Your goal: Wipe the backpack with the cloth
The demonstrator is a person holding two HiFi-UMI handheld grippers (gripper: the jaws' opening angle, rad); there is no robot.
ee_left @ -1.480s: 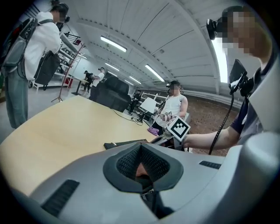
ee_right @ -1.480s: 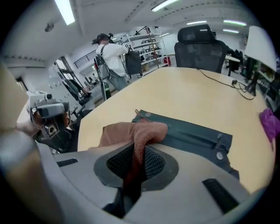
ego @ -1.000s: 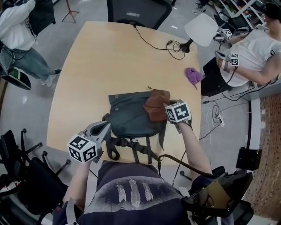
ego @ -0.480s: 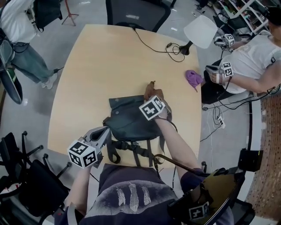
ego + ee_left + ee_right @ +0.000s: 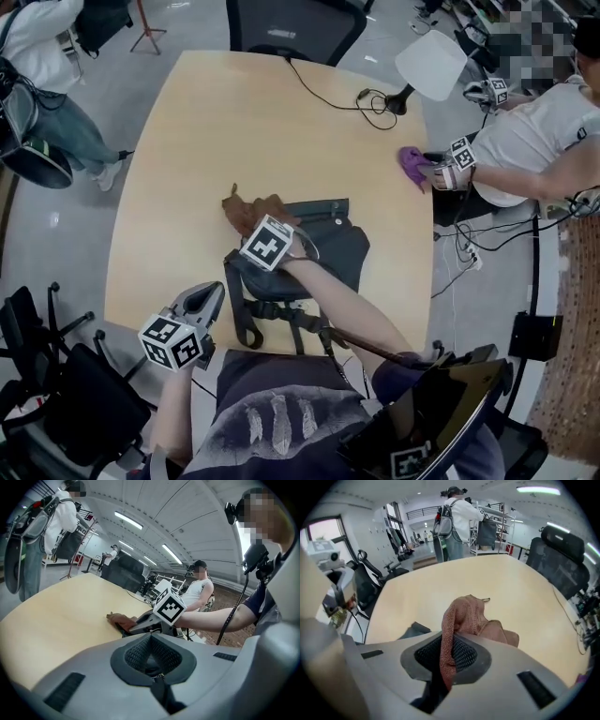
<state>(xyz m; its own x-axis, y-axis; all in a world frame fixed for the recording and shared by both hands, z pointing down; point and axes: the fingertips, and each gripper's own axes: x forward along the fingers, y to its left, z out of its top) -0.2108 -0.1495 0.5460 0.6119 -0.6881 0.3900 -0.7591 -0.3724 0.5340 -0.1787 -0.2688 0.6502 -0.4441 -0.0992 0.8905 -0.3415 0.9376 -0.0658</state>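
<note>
A dark grey-green backpack (image 5: 328, 251) lies flat near the front edge of the wooden table (image 5: 234, 131), straps toward me. My right gripper (image 5: 255, 225) is at the backpack's upper-left corner, shut on a brown cloth (image 5: 247, 210) that spills onto the table. In the right gripper view the cloth (image 5: 471, 618) hangs from between the jaws of the right gripper (image 5: 450, 653), beside a corner of the backpack (image 5: 415, 630). My left gripper (image 5: 210, 294) hovers at the table's front edge, left of the straps, shut and holding nothing. The left gripper view shows the cloth (image 5: 119, 619) ahead.
A purple cloth (image 5: 412, 161) lies at the table's right edge, where another seated person (image 5: 534, 131) reaches with grippers. A black cable (image 5: 347, 94) runs across the far end. Office chairs stand at the far side (image 5: 295, 23) and near left (image 5: 56, 375). A person (image 5: 37, 84) stands far left.
My right gripper has swept the brown cloth leftward across the backpack, from its right top corner to its left one. The left gripper has hardly moved.
</note>
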